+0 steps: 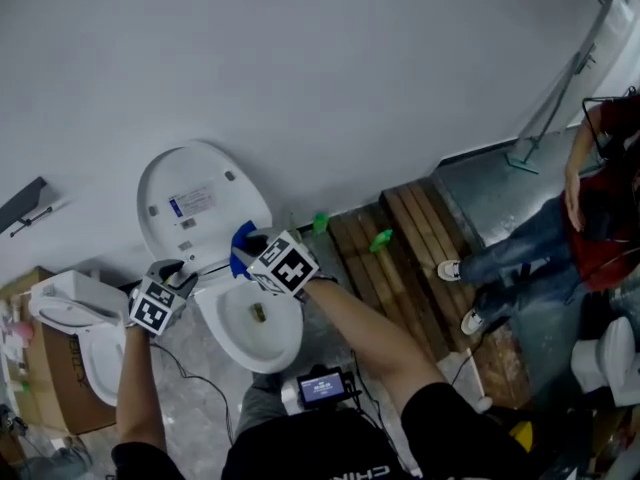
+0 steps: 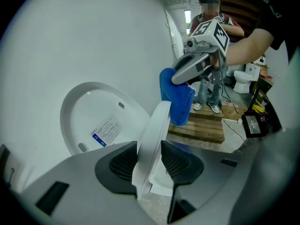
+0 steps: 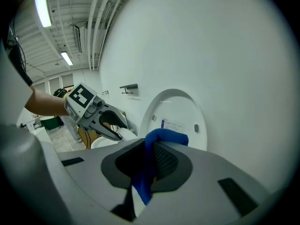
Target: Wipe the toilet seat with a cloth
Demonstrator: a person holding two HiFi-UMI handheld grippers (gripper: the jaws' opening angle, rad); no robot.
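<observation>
White wall (image 1: 350,68) behind open bowl (image 1: 222,336); left tongs (image 2: 149,159) clamp seat (image 2: 157,123), right tongs (image 3: 147,162) cloth (image 3: 166,137).

Dim, flat light from ceiling tubes (image 3: 43,6); gripper views fisheye-warped with black corners.

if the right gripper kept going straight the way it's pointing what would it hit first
Probably the raised toilet lid, right beyond the blue cloth that the right gripper holds, though depth is unclear.

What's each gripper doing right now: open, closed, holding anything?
Left gripper: closed on the edge of the toilet seat.
Right gripper: closed on the blue cloth.
</observation>
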